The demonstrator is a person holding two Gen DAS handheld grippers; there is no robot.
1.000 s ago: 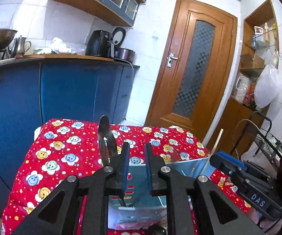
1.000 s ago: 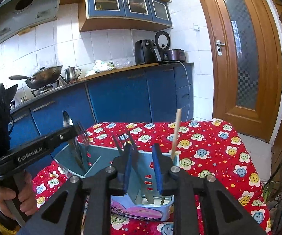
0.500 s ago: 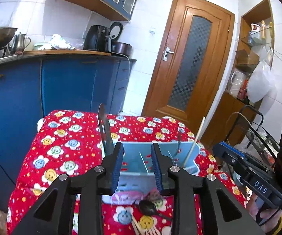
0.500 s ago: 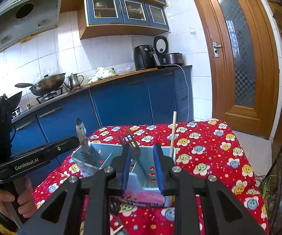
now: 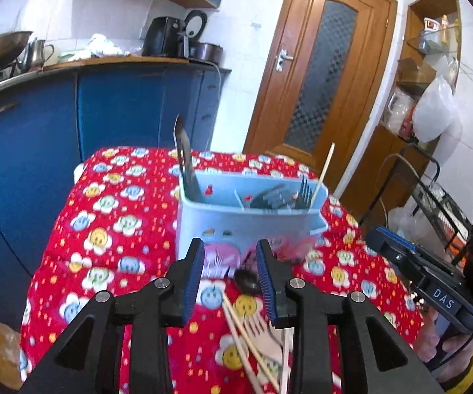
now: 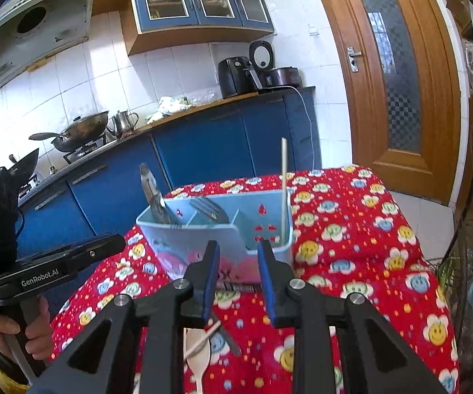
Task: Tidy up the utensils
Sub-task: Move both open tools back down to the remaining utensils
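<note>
Left wrist view shows the left gripper (image 5: 230,269), matte black with ribbed blue pads, its jaws opening and nothing between them, above a red cloth (image 5: 112,229) printed with smiling flowers. Ahead stands a pale blue plastic caddy (image 5: 249,226), rectangular with thin dividers; a flat steel blade (image 5: 184,161) rises from its left compartment, metal forks (image 5: 303,192) and a slim wooden chopstick (image 5: 323,170) lean at its right end. Loose on the cloth lie wooden chopsticks (image 5: 246,338), a pale fork (image 5: 262,331) and a dark spoon (image 5: 246,279). Right gripper (image 6: 236,262) hangs slightly parted and empty, a wooden spoon (image 6: 198,358) under it.
</note>
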